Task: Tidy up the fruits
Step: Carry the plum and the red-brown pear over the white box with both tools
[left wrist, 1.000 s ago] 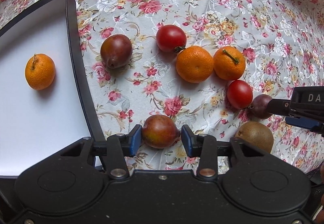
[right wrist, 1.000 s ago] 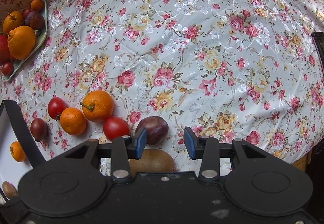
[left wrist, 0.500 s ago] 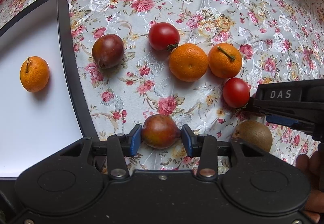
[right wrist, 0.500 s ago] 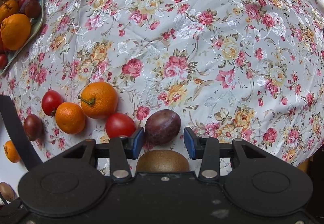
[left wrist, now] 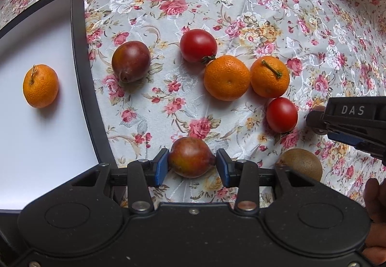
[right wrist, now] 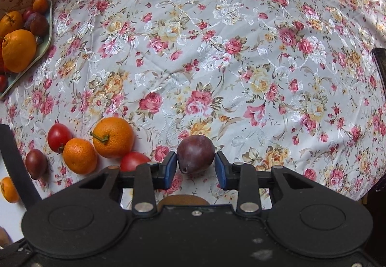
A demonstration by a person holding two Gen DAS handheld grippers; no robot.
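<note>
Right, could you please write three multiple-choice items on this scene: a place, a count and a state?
1. The stalked mandarin at far left lies: A in the white tray; B in a basket; C on the floor.
2. Tomatoes loose on the cloth: A one; B two; C four.
3. The left gripper's jaws: A shut empty; B open around a plum; C clamping a tomato.
1 A, white base surrounds it; 2 B, two red ones show; 3 B, fingers stand either side of it.

Left claw point(left wrist: 192, 167) brackets a reddish plum point(left wrist: 191, 156) beside the tray point(left wrist: 79, 33).
</note>
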